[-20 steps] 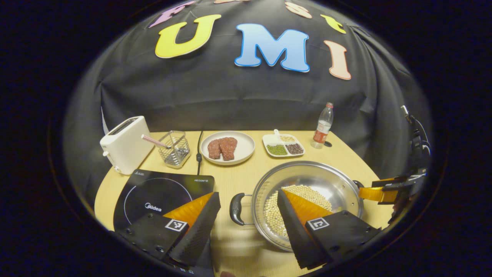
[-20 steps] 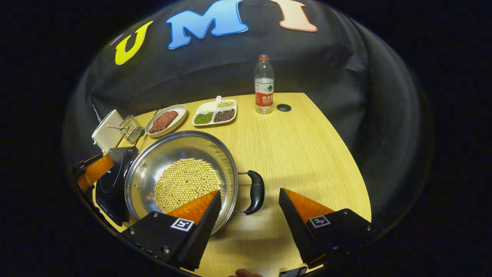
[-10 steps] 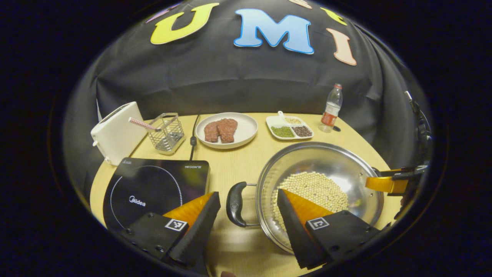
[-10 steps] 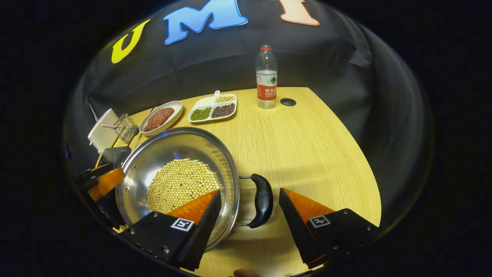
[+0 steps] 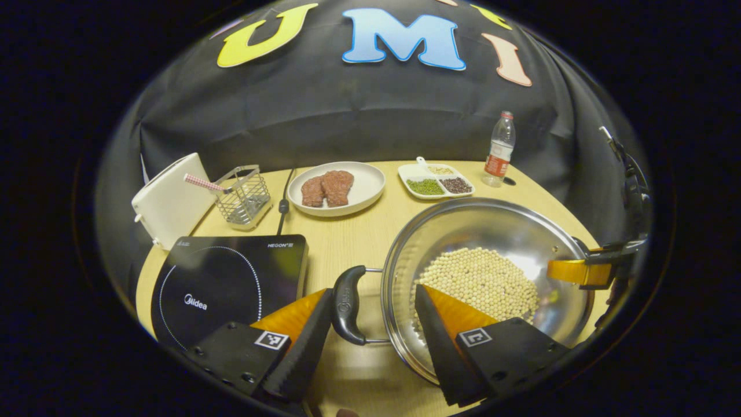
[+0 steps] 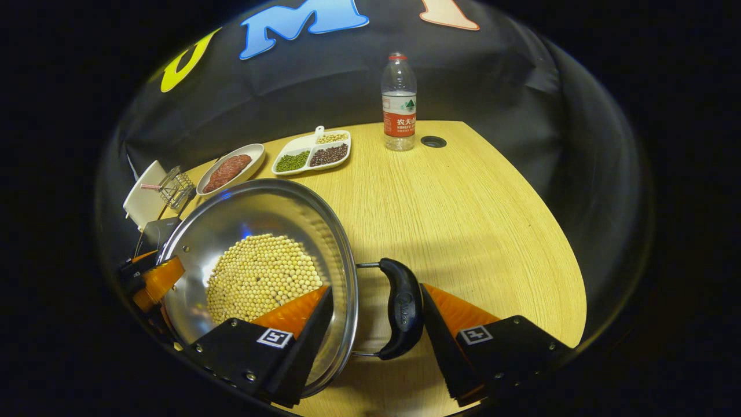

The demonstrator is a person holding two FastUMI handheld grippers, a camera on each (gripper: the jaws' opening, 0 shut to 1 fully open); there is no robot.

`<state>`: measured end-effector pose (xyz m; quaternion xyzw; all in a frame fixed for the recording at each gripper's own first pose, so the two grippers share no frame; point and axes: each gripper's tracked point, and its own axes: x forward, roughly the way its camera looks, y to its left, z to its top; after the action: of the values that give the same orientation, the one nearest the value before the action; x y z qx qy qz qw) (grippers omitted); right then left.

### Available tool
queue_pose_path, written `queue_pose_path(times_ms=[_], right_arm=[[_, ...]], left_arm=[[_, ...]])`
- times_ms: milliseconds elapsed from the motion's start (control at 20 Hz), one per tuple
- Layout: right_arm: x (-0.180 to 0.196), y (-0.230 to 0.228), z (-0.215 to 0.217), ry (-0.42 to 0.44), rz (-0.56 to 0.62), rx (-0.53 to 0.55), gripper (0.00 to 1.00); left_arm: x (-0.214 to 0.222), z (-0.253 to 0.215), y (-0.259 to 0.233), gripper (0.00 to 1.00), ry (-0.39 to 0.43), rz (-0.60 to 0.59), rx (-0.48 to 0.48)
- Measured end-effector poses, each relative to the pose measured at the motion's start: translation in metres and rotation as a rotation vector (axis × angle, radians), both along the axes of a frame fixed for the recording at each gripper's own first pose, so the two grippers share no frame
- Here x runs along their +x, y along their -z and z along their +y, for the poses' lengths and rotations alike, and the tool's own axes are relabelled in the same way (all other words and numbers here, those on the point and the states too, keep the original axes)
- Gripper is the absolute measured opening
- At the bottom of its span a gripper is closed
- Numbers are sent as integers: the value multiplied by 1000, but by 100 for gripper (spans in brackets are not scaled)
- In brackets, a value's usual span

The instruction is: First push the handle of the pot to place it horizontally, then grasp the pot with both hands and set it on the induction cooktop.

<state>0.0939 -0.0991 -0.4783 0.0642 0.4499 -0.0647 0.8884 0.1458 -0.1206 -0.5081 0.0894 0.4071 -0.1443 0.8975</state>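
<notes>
In the left gripper view, the left tongs [image 5: 370, 324] are spread apart around the pot's left handle [image 5: 346, 313]; one finger touches the handle's outer side, the other reaches over the rim above the soybeans [image 5: 480, 282]. In the right gripper view, the right tongs [image 6: 376, 324] are likewise released, straddling the right handle [image 6: 405, 308], whose outer edge lies against one finger. The steel pot [image 5: 463, 226] rests on the tabletop [image 6: 463, 202], just beside the induction cooktop [image 5: 226, 278]. Farther back stand a toaster [image 5: 168, 200], a wire basket [image 5: 244, 194], a plate of meat [image 5: 336, 188], a divided bean dish [image 5: 437, 180] and a water bottle [image 6: 398, 104].
</notes>
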Motion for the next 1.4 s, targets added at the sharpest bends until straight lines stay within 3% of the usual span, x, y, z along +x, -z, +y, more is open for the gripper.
queue_pose_path(times_ms=[50, 150, 250, 300, 400, 450, 500, 550, 600, 650, 700, 800, 850, 900, 950, 1000, 1050, 1100, 1150, 1400], right_arm=[[-1, 2, 0, 8, 5, -3, 88], [0, 4, 1, 24, 5, 9, 73], [0, 4, 0, 34, 8, 14, 66], [1, 4, 1, 38, 7, 16, 71], [1, 4, 1, 45, 6, 22, 71], [2, 6, 2, 53, 10, 31, 65], [1, 5, 2, 58, 11, 36, 64], [0, 4, 2, 55, 13, 33, 69], [0, 5, 2, 50, 13, 29, 63], [0, 5, 2, 48, 14, 30, 69], [2, -1, 0, 58, 3, 49, 69], [-1, 3, 4, 61, 17, 77, 62], [-1, 6, 5, 74, 13, 89, 63], [0, 5, 4, 66, 23, 92, 56], [2, 4, 3, 70, 20, 94, 56], [0, 3, 5, 70, 20, 91, 56], [-1, 2, 4, 70, 25, 87, 55], [-3, 1, 4, 73, 33, 87, 56], [-4, -3, 3, 76, 36, 90, 56], [-13, -40, 6, 76, 18, 73, 56]], left_arm=[[1, 2, 1, 89, 0, -3, 9], [3, 6, 2, 83, -8, -5, 19], [3, 6, 3, 67, -10, 1, 11], [3, 7, 4, 71, -7, 2, 12], [3, 6, 3, 67, -5, -2, 19], [3, 6, 2, 69, -7, 0, 20], [3, 6, 3, 65, -10, 0, 18], [3, 6, 4, 68, -12, 4, 16], [3, 6, 3, 68, -12, 2, 14], [4, 6, 5, 63, -11, 4, 14], [4, 7, 4, 66, -10, 2, 19], [4, 5, 1, 60, -13, 2, 14], [4, 7, 1, 60, -16, 4, 13], [4, 5, 1, 59, -18, -1, 15], [5, 5, 2, 58, -17, 3, 16], [3, 5, 3, 64, -18, 4, 17], [4, 4, 2, 58, -17, 6, 18], [2, 4, 1, 61, -16, 11, 17], [3, 2, -3, 58, -17, 9, 10], [3, 5, -36, 61, -8, -15, -18]])
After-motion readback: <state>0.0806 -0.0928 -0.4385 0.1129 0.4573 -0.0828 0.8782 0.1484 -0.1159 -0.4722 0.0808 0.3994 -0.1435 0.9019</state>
